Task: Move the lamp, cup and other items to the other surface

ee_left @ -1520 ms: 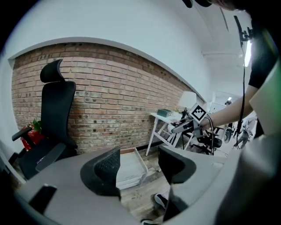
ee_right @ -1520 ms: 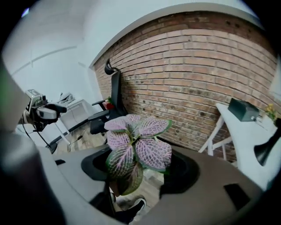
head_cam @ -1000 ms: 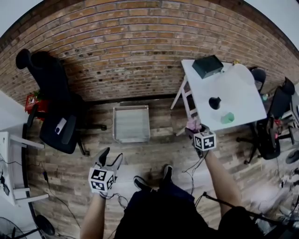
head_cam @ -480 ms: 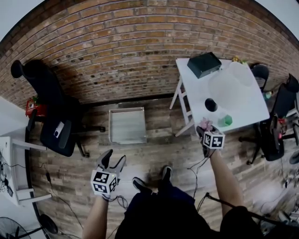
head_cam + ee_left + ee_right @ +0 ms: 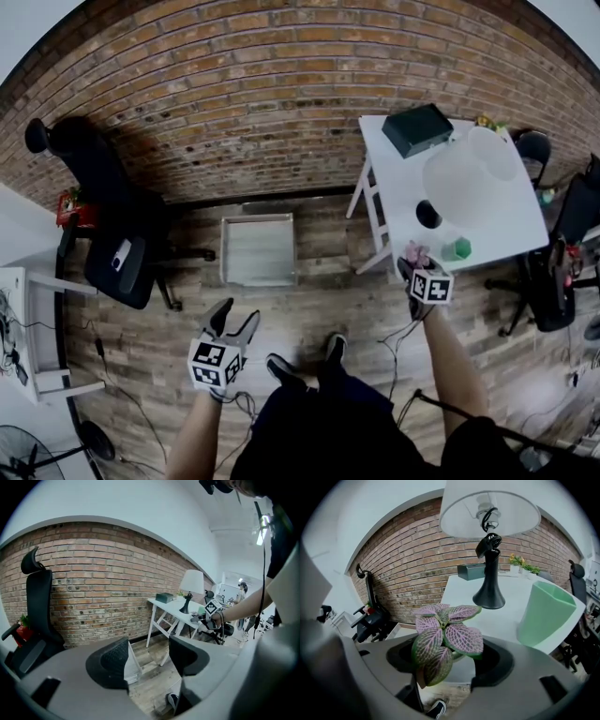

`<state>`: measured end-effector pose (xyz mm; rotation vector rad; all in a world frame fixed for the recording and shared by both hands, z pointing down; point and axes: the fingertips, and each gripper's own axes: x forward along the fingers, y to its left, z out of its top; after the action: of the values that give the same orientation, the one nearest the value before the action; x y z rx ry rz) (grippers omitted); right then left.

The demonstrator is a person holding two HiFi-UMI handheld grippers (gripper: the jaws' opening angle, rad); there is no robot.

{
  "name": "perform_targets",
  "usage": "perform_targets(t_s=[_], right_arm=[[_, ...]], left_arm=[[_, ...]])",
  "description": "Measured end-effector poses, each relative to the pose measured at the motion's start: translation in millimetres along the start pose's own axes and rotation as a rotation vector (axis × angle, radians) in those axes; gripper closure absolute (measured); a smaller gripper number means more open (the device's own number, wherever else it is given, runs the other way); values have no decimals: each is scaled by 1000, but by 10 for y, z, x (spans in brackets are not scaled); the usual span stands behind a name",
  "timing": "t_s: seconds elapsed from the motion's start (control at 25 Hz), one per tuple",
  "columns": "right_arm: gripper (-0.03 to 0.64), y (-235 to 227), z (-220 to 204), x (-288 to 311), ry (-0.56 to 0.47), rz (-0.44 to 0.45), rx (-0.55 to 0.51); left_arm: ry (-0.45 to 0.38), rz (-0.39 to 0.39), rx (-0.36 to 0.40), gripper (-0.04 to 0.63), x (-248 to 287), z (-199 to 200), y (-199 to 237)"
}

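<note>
A white table (image 5: 511,225) stands at the right by the brick wall. On it are a lamp (image 5: 464,183) with a white shade and black foot (image 5: 490,581), a green cup (image 5: 457,249) (image 5: 543,616) and a dark box (image 5: 417,129). My right gripper (image 5: 411,264) is at the table's near left corner, shut on a small plant (image 5: 445,637) with pink-veined leaves; its pot is hidden between the jaws. The lamp's foot stands just beyond the plant, the cup to its right. My left gripper (image 5: 234,323) hangs open and empty over the wooden floor, far left of the table.
A grey tray (image 5: 258,248) lies on the floor against the wall. A black office chair (image 5: 108,216) stands at the left, with a white desk (image 5: 23,309) beyond it. More chairs (image 5: 553,281) crowd the table's right side. Small potted plants (image 5: 485,122) sit at its far corner.
My right gripper has carried the plant a little to the right, up to the table's near corner. The left gripper has hardly moved.
</note>
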<state>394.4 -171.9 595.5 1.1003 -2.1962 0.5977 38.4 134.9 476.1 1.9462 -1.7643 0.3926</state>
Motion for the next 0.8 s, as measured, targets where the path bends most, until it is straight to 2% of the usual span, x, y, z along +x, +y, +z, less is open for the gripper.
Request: perform_targets(t_s=[0.08, 0.24, 0.32, 0.44, 0.6, 0.68, 0.8], right_arm=[[289, -31, -18, 30, 7, 0, -10], [180, -26, 132, -49, -27, -12, -23], [170, 43, 262, -150, -64, -4, -45], [172, 284, 533, -393, -136, 4, -145], [207, 879, 1084, -845, -302, 22, -304], [243, 1268, 1348, -991, -381, 75, -346], [283, 1835, 1622, -1087, -447, 177, -350]], left_arm=[[0, -2, -2, 327, 11, 16, -24], [2, 1, -13, 328, -6, 38, -38], [-13, 5, -11, 328, -15, 63, -6], [-36, 22, -22, 328, -57, 124, 80], [-69, 53, -47, 328, -198, 203, 233], [-90, 75, -54, 328, -305, 235, 341], [-129, 131, -72, 338, -549, 315, 532]])
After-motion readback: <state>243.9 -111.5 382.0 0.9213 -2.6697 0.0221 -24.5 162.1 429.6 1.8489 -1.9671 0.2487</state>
